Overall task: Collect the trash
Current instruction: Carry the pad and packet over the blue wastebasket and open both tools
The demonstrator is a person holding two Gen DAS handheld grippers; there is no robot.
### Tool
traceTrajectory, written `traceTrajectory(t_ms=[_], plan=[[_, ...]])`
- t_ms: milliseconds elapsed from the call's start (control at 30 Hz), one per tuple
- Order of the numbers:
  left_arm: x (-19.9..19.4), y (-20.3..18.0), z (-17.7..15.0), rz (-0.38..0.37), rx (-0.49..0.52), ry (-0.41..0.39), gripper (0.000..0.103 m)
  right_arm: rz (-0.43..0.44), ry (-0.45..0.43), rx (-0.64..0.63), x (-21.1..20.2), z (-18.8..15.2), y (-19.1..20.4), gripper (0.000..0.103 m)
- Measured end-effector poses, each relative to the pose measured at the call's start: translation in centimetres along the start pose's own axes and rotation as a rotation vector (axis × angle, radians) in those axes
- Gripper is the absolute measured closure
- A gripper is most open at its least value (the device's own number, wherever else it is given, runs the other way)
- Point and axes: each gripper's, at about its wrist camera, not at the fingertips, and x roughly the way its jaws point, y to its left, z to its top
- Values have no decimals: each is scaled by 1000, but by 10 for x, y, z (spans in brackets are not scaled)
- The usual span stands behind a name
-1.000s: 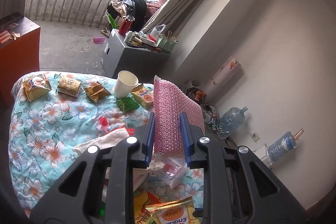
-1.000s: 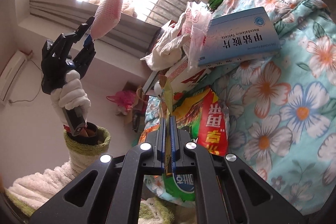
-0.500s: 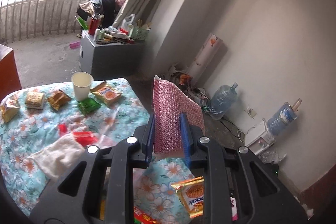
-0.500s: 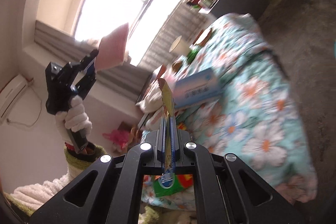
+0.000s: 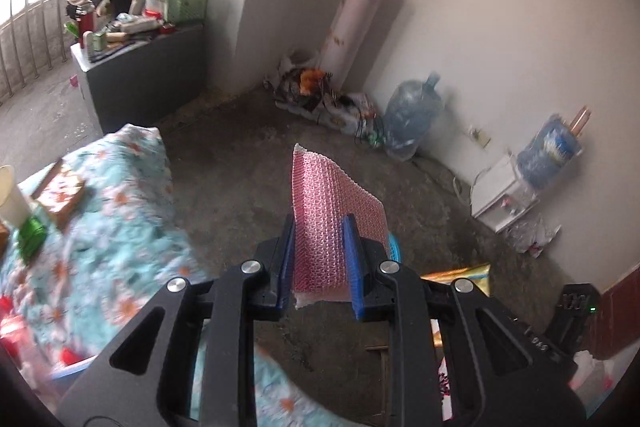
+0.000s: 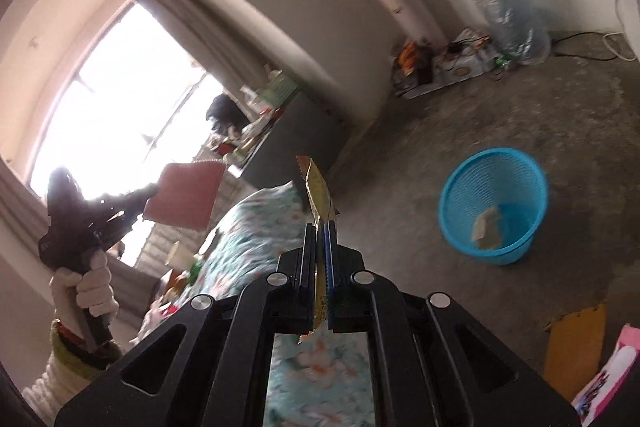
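Note:
My left gripper [image 5: 319, 227] is shut on a pink bubble-wrap sheet [image 5: 328, 199] that stands upright between its blue pads, held over bare floor beside the bed. The same sheet [image 6: 186, 195] and the left gripper [image 6: 140, 201] show at the left of the right wrist view, held by a white-gloved hand. My right gripper [image 6: 320, 231] is shut on a thin gold snack wrapper [image 6: 318, 193] seen edge-on. A blue mesh trash basket [image 6: 494, 205] stands on the floor to the right with a scrap of paper inside. Its rim [image 5: 394, 247] peeks behind the left gripper.
The floral-quilted bed [image 5: 100, 235] carries a paper cup [image 5: 12, 197], snack packets and a green wrapper. A grey cabinet [image 5: 140, 71], large water bottles [image 5: 414, 119], a white roll [image 5: 356, 27] and clutter line the wall. A yellow envelope [image 6: 574, 351] lies on the floor.
Both grippers have swung right, away from the bed and toward the floor. The blue basket has come into the right wrist view. Both grips are unchanged.

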Motion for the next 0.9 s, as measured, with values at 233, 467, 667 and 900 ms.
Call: traceTrajectory(t_ms=[233, 467, 667, 900], plan=[[154, -61, -7, 73, 98, 203, 82, -248, -7, 51, 49, 21, -62, 99], [276, -88, -27, 139, 149, 352, 82, -346, 87, 127, 129, 34, -132, 99], [343, -94, -35, 116, 82, 398, 80, -374, 127, 142, 177, 54, -175, 96], [370, -95, -50, 22, -23, 430, 51, -462, 136, 211, 199, 53, -215, 64]])
